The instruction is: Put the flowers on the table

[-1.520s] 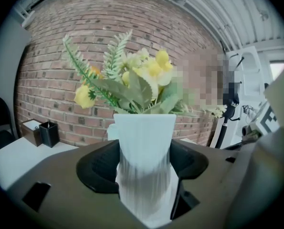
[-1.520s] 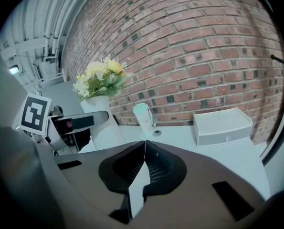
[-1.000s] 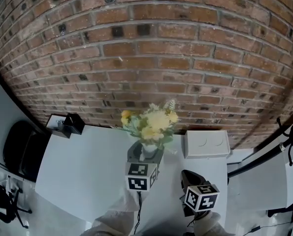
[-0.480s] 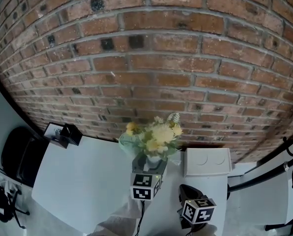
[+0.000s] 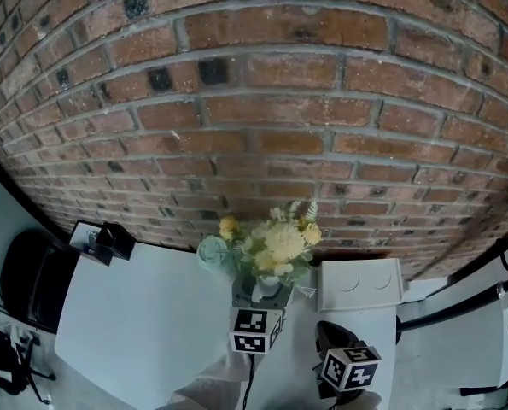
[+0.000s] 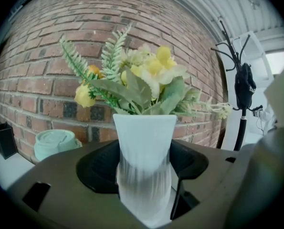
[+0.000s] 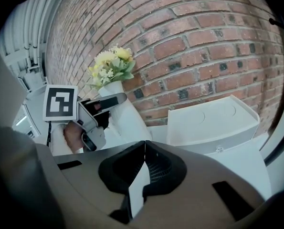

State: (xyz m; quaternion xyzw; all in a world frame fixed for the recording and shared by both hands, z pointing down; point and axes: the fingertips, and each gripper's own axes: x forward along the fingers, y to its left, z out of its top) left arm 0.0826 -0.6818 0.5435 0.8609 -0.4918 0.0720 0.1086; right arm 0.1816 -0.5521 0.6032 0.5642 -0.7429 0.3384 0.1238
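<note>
Now the left gripper (image 6: 144,175) is gripping the white vase (image 6: 144,142) of flowers (image 5: 275,242) between its fingers (image 6: 98,168), low centre of the head view, over the worktop (image 5: 143,314). Probably it should be going down upright and slowly, opening only once resting. The right gripper (image 7: 142,163) is holding its fingers closed, empty.

Left hand-held gripper (image 5: 260,290) is out front, level, marker cube facing up. Its jaws are clamped on both sides of the white vase (image 6: 144,147), which stands upright between them. The left hand (image 7: 74,135) is wrapped around the grip, light sleeve (image 5: 209,384) behind it. Right hand-held gripper (image 5: 328,330) sits beside it, closer to the body, jaw tips touching, nothing between them.
</note>
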